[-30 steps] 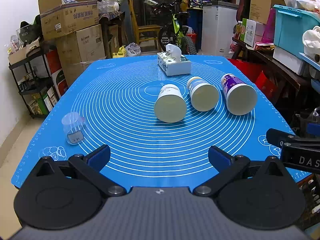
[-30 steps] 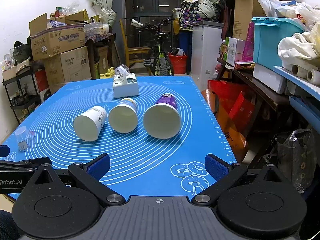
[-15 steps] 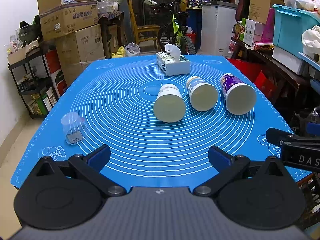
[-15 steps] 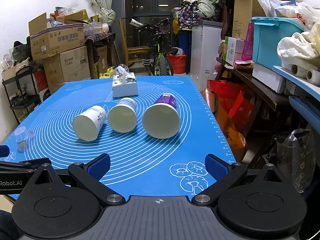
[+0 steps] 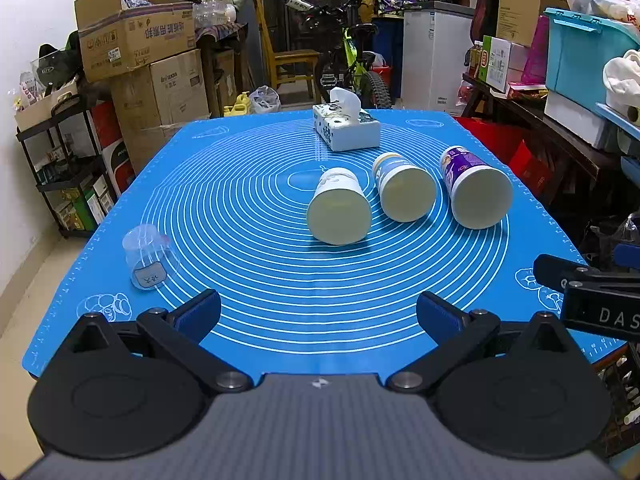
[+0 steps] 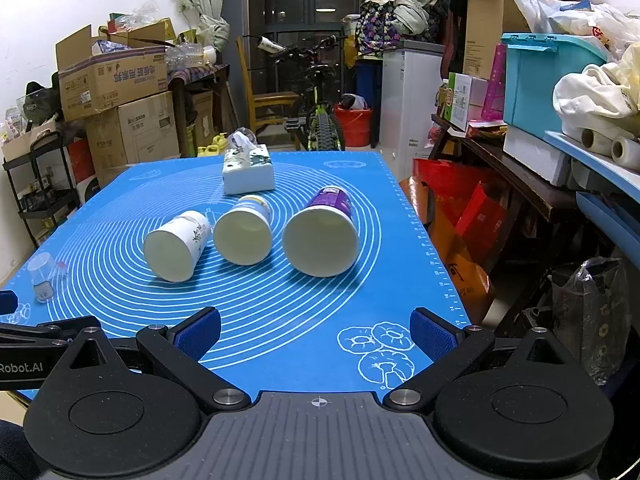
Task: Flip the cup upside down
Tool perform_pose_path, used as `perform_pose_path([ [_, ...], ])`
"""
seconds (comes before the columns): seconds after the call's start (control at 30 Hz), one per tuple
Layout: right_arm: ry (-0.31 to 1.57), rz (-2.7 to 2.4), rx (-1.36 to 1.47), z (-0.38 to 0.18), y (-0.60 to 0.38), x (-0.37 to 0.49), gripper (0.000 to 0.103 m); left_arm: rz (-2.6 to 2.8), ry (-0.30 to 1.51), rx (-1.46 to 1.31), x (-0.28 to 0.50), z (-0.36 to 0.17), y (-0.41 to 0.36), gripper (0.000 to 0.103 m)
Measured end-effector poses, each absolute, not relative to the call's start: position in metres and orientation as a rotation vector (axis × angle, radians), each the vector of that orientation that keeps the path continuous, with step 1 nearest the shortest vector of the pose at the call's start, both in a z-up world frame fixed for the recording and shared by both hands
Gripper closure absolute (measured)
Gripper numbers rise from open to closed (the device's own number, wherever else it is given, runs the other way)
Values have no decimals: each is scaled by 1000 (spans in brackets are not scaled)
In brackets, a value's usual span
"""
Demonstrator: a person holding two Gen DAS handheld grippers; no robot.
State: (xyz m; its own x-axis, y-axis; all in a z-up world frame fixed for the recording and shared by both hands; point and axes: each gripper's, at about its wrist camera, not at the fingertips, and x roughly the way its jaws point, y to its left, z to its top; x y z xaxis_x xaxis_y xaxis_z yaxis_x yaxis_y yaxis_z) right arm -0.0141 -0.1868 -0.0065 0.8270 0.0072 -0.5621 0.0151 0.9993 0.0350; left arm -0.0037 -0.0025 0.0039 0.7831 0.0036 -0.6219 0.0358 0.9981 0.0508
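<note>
Three paper cups lie on their sides in a row on the blue mat, mouths toward me: a white cup on the left, a yellow-banded cup in the middle, a purple cup on the right. Both my left gripper and right gripper hang spread wide, grasping nothing, near the mat's front edge, well apart from the cups. Behind the row sits a tissue box.

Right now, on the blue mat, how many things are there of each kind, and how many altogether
Paper cups lying on their sides: 3, namely the white cup, the yellow-banded cup and the purple cup
Small clear plastic cup: 1
Tissue box: 1
Total: 5
</note>
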Motion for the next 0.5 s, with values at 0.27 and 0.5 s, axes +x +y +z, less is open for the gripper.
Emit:
perform_pose_path([
  [0.27,597,-8,38,-5,-189,-14,2,-18,672,62,-4,4,-3,0],
  [0.5,597,-8,38,-5,-189,-14,2,-17,672,62,-4,3,-3,0],
])
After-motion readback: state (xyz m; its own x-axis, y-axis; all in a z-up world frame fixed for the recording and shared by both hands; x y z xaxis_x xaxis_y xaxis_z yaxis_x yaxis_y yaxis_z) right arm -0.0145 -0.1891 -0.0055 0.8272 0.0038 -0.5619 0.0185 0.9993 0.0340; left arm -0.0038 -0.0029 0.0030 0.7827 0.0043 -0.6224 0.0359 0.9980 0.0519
